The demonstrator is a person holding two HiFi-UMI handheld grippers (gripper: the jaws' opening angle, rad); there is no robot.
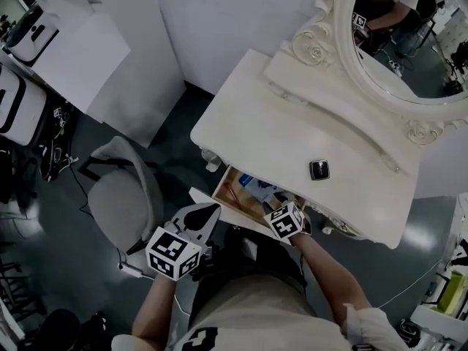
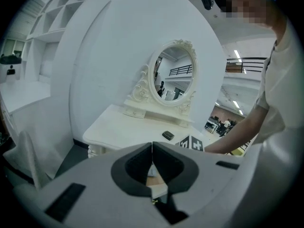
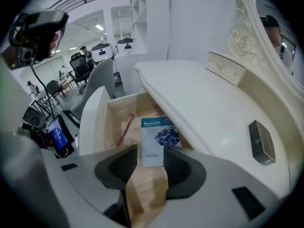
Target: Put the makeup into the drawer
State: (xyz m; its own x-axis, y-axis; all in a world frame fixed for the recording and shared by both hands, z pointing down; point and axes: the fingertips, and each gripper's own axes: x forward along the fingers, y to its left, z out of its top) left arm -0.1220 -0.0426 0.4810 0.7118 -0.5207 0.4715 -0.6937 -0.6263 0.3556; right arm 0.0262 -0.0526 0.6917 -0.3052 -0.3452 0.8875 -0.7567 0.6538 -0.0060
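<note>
The cream dressing table's (image 1: 292, 115) wooden drawer (image 1: 232, 189) stands pulled out. Inside lie a blue blueberry sachet (image 3: 159, 137) and a pink stick-like item (image 3: 124, 128). A small black compact (image 1: 319, 170) rests on the tabletop, apart from both grippers. My right gripper (image 3: 151, 153) hangs over the drawer's near end, tilted steeply down, jaws apart; the sachet's near edge shows in the gap, lying flat and not pinched. My left gripper (image 2: 152, 148) is shut with nothing in it, held in front of the drawer's left corner (image 1: 201, 214).
An oval mirror (image 1: 409, 42) in a carved frame stands at the table's back. A grey padded chair (image 1: 121, 196) sits left of the drawer. White partition walls rise behind, and shelves and equipment stand at the far left.
</note>
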